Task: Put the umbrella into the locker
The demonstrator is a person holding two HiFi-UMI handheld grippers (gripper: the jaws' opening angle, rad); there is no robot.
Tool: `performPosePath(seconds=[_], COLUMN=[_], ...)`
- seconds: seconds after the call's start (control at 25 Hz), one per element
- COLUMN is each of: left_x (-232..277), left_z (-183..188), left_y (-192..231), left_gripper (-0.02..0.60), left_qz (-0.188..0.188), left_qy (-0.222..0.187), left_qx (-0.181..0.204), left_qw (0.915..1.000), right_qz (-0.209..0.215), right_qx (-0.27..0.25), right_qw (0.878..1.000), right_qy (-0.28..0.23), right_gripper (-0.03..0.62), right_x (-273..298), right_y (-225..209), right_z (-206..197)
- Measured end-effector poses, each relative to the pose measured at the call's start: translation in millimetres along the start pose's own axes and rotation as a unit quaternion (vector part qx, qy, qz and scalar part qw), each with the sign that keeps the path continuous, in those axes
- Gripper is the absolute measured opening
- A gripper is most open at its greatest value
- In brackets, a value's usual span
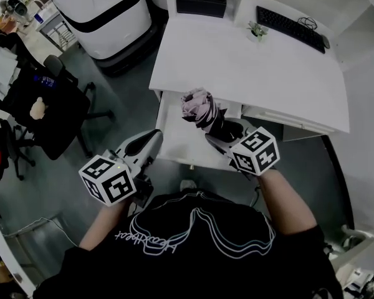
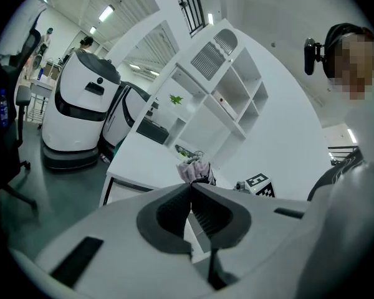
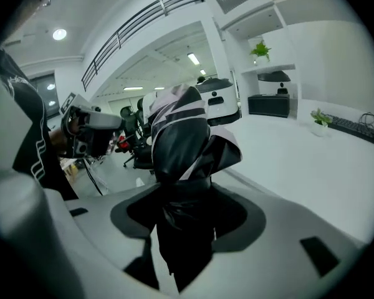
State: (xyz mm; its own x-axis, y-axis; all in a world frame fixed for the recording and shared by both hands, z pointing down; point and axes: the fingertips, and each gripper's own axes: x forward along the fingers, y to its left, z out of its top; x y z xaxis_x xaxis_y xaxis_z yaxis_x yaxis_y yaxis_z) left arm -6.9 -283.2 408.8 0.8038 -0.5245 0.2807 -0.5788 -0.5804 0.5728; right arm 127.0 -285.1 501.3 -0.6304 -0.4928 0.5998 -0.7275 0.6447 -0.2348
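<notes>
Umbrella and both grippers sit at the front edge of the white desk [image 1: 237,61]. Left gripper [image 1: 154,136], jaws pressed together on nothing, points at the white compartment [image 1: 174,147] under that edge. Further right, the right gripper [image 1: 224,132] is clamped on the folded pink-and-black umbrella [image 1: 199,108], held tilted above the compartment.

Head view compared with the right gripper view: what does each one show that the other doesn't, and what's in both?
Only the head view shows the right gripper from outside, with its marker cube. Only the right gripper view shows a ceiling light and the jaws shut on the umbrella. Both show the umbrella, the keyboard and the white desk.
</notes>
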Motion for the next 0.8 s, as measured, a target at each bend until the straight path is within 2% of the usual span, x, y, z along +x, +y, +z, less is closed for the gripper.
performPosePath(seconds=[0.32,0.8], left_x=[-6.2,-23.7], left_z=[-5.2,-2.5], left_y=[28.4,62.6], left_gripper=[0.006,0.006], left_qz=[0.029,0.064], left_qy=[0.006,-0.009], left_qx=[-0.023,-0.042], left_qw=[0.9993,0.997], right_qz=[-0.005,-0.002], right_qx=[-0.055,-0.102], right_qw=[0.994,0.971], right_qy=[0.099,0.215], right_gripper=[0.236,0.236], right_x=[57.7,134.7], right_y=[-14.4,-32.8], right_z=[-42.5,-101.4])
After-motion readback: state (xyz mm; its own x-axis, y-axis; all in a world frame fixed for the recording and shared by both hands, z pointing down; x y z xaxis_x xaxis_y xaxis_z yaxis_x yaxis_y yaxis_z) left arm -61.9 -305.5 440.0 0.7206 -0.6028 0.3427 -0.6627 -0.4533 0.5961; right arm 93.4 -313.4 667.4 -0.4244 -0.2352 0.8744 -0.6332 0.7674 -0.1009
